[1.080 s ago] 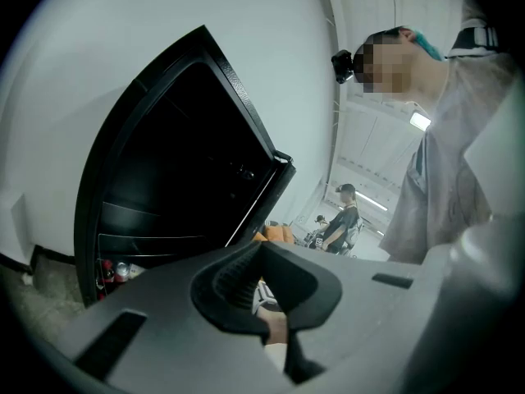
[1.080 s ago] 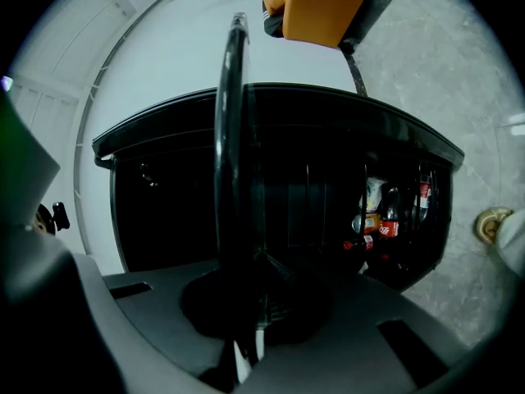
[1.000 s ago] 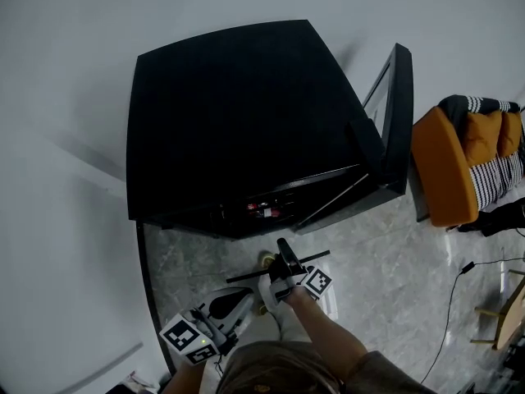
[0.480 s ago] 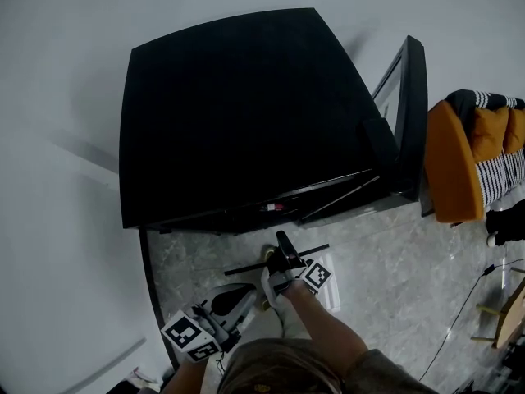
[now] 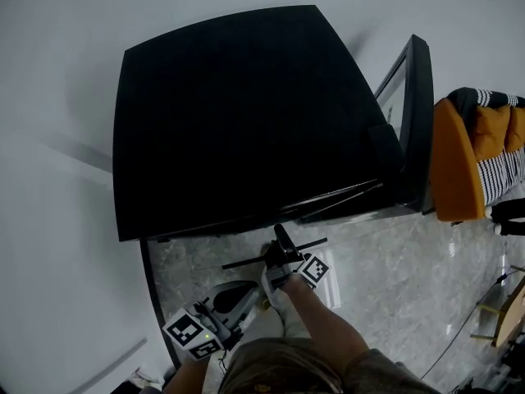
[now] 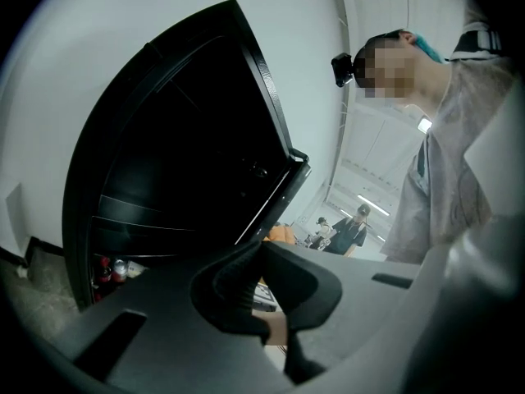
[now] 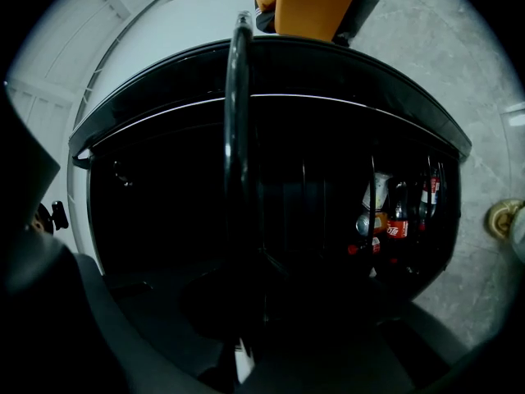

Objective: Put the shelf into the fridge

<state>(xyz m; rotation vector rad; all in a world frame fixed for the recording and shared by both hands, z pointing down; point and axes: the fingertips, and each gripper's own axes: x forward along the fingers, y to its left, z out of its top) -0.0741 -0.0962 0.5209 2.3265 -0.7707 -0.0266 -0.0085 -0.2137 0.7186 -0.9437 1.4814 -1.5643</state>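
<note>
Right gripper [image 5: 280, 249] jaws clamp the shelf [image 5: 243, 262] rim, just before the fridge [image 5: 246, 113] mouth. Left gripper [image 5: 242, 292] jaws closed, empty. One-sided hold: shelf may tilt and snag the bottles [image 7: 398, 212] inside.

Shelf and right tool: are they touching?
Touching. Right gripper view: the shelf bar runs straight into the right tool, clamped between its jaws.
</note>
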